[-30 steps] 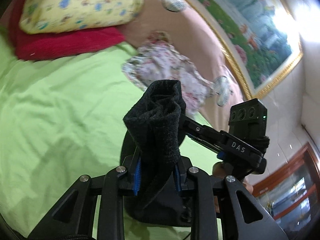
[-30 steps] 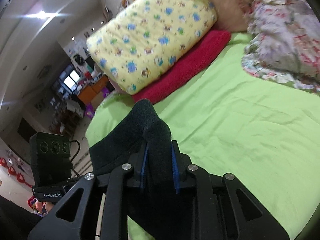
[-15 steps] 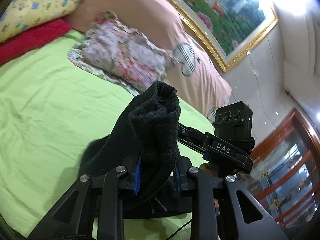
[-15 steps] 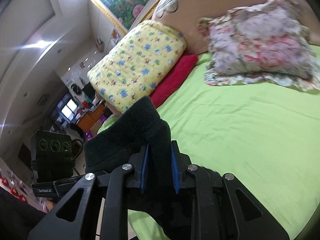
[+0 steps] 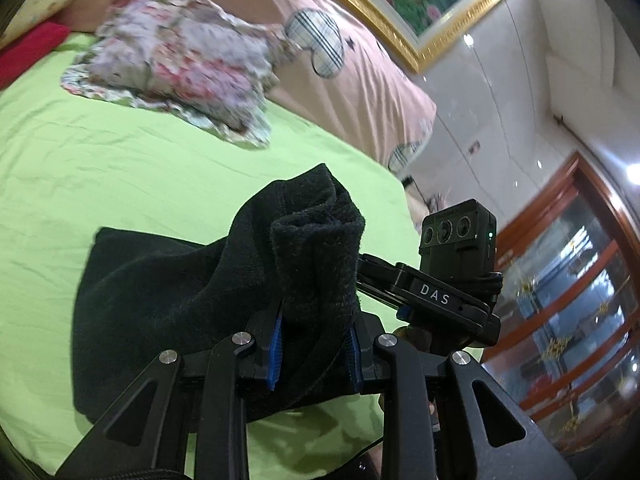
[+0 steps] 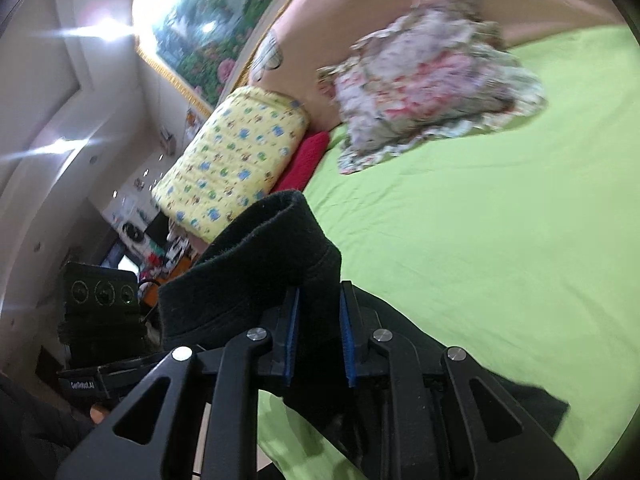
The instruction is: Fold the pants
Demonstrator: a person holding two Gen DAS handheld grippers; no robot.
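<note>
- Left gripper (image 5: pixel 314 344), seen from its own camera, has its blue pads pressed on a thick bunch of the black pants (image 5: pixel 168 304); the jaws stand only a little apart, with the cloth filling the gap.
- From this gripper the pants rise in a rolled fold above the fingers and hang down to the left, over the green bedsheet (image 5: pixel 132 172).
- Behind, a floral cushion (image 5: pixel 180 64) lies on the sheet, blurred, against a pink pillow (image 5: pixel 352 68).
- At the right, the other tool's camera block (image 5: pixel 458 240) is just beside the raised cloth.
- Right gripper (image 6: pixel 318 340), in its own view, is also narrow and clamps another fold of the same pants (image 6: pixel 260 272).
- Here the cloth drapes down below the fingers onto the green sheet (image 6: pixel 480 264).
- A yellow patterned pillow (image 6: pixel 236 160) rests over a red one (image 6: pixel 306 156) far behind.
</note>
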